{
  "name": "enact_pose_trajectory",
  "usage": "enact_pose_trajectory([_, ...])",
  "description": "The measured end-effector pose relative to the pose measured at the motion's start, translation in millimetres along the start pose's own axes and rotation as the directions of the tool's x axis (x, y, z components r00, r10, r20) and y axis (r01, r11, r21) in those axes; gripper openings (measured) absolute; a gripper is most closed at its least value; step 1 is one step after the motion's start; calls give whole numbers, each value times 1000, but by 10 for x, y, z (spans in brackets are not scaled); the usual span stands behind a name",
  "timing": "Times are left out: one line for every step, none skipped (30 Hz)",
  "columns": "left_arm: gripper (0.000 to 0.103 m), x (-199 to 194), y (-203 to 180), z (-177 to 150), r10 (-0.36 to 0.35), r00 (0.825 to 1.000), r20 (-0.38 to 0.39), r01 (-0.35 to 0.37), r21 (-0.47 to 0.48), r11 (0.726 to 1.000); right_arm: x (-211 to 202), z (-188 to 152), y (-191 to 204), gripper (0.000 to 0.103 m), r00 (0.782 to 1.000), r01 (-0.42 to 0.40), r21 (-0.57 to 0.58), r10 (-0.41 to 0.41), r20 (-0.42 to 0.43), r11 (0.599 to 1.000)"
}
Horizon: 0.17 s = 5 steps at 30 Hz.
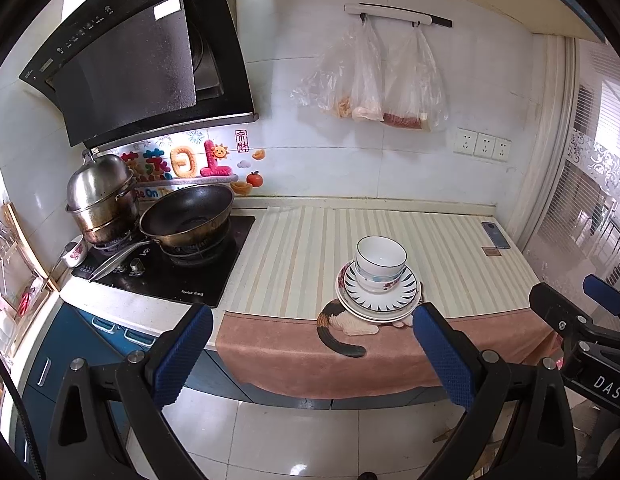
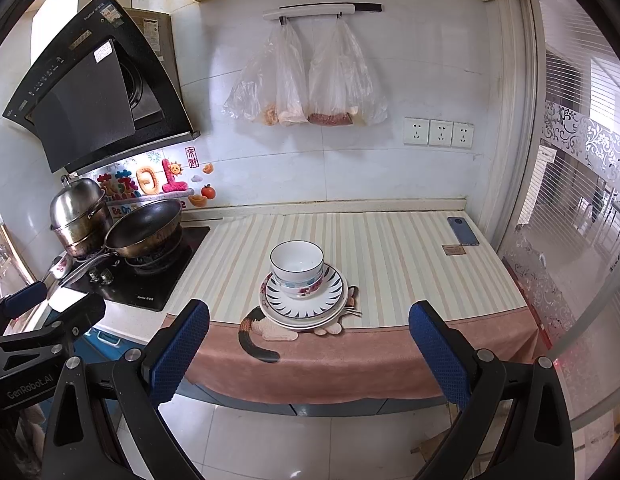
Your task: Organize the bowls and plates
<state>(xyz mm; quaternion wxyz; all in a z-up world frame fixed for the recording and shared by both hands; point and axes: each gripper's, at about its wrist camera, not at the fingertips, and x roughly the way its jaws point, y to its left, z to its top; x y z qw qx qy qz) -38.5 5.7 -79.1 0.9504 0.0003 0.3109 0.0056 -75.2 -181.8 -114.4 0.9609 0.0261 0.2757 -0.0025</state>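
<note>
A stack of plates (image 1: 379, 300) with nested white bowls (image 1: 379, 258) on top sits near the front of the striped counter mat (image 1: 302, 248). The top plate has a blue ray pattern; the lower bowl has a floral band. The stack also shows in the right wrist view, plates (image 2: 304, 306) and bowls (image 2: 297, 264). My left gripper (image 1: 310, 354) is open and empty, held in front of the counter edge. My right gripper (image 2: 308, 354) is open and empty, also in front of the counter, below the stack.
A black wok (image 1: 188, 214) and a steel steamer pot (image 1: 100, 196) stand on the gas hob at left. A small floral bowl (image 1: 76, 254) sits by the hob. A phone (image 2: 463, 231) lies at the counter's back right. Plastic bags (image 2: 306, 80) hang on the wall. A glass door is at right.
</note>
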Motion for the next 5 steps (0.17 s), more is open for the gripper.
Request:
enact_pose_trajectory([103,2,3,-2,-1,1000,1,1,-2,1000,0,2,6,102,1000,1,-1,-1,1,1000])
enact_pose_trajectory([103,6,6,6,-4,1000,0,4,-1,1000,0,2,6,102,1000,1,-1,-1,1,1000])
enact_pose_trajectory([103,7,2,6,-6,1000,-1,6,-1,1000,-1,2,7,102,1000,2,-1,-2,1,1000])
enact_pose_trajectory([103,-1,-2,7,-5,1000,-2,5,-2,1000,-5,6,12,102,1000,3,-1,-3,2,1000])
enact_pose_trajectory([103,-3,-8,6,-5,1000,-2,5,-3,1000,-6,5,13,102,1000,3,-1,-3,2,1000])
